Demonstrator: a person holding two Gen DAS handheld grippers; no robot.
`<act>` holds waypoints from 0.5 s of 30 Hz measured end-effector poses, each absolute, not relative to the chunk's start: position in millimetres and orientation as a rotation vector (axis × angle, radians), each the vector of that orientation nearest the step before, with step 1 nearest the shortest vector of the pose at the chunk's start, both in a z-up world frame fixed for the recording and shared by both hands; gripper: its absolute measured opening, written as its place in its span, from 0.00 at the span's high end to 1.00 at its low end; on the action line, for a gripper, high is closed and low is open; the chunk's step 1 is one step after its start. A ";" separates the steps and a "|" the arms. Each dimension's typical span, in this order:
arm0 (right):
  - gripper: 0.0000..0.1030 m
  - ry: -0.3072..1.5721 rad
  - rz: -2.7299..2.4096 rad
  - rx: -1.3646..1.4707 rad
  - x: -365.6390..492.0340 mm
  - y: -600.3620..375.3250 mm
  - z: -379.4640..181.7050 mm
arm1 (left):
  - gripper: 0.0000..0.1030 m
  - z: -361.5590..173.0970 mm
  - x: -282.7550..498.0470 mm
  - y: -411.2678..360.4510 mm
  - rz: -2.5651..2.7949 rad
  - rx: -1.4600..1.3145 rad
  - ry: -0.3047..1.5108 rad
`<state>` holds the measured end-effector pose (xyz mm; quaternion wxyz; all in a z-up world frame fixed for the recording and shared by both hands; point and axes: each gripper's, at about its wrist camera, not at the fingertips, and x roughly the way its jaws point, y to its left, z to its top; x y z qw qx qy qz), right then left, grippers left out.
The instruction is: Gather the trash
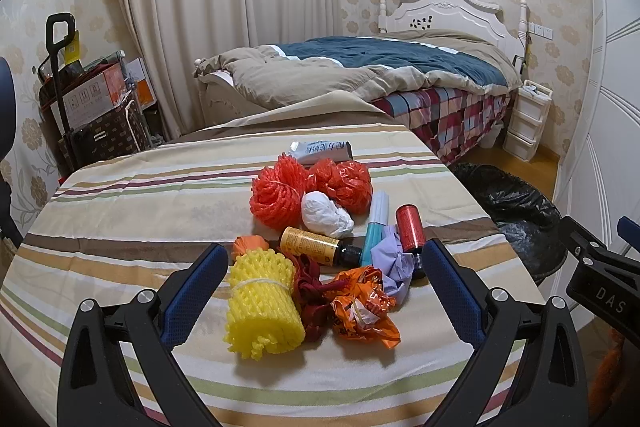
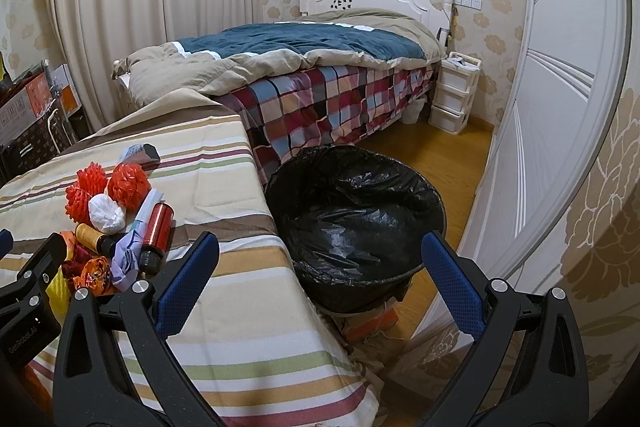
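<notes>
Trash pile on striped tablecloth [image 1: 120, 211]: yellow foam net roll [image 1: 262, 303], red net ball [image 1: 276, 201], red plastic bag [image 1: 344, 187], white wad [image 1: 326, 215], yellow bottle [image 1: 316, 245] and red can [image 1: 410, 229] lying flat, orange wrapper [image 1: 362, 307]. Black-lined bin [image 2: 356, 227] beside table, open, upright.

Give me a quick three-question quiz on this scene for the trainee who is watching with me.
1. True or false: the black-lined bin already holds some of the trash.
2. Which item lies nearest the left gripper? A) yellow foam net B) white wad C) grey tube
3. Fill in: the right gripper is open and points toward the ____.

Key: 1. False: only bare liner shows inside it. 2. A. 3. Bin, which stands on the floor beside the striped table.
</notes>
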<state>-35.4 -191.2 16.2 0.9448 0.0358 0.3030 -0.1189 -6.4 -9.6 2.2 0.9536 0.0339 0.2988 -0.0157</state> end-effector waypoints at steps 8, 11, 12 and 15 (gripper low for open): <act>0.04 0.618 -0.244 0.073 -34.7 -190.9 15.9 | 0.06 2.6 -6.2 -9.4 -0.034 0.070 0.608; 0.04 0.618 -0.246 0.073 -34.2 -191.1 16.1 | 0.06 -0.2 -8.2 -11.3 -0.037 0.071 0.609; 0.04 0.619 -0.246 0.073 -33.9 -191.2 16.1 | 0.06 -0.3 -8.1 -11.4 -0.036 0.071 0.609; 0.04 0.620 -0.248 0.075 -33.9 -192.9 15.8 | 0.06 -1.5 -8.6 -11.7 -0.039 0.070 0.614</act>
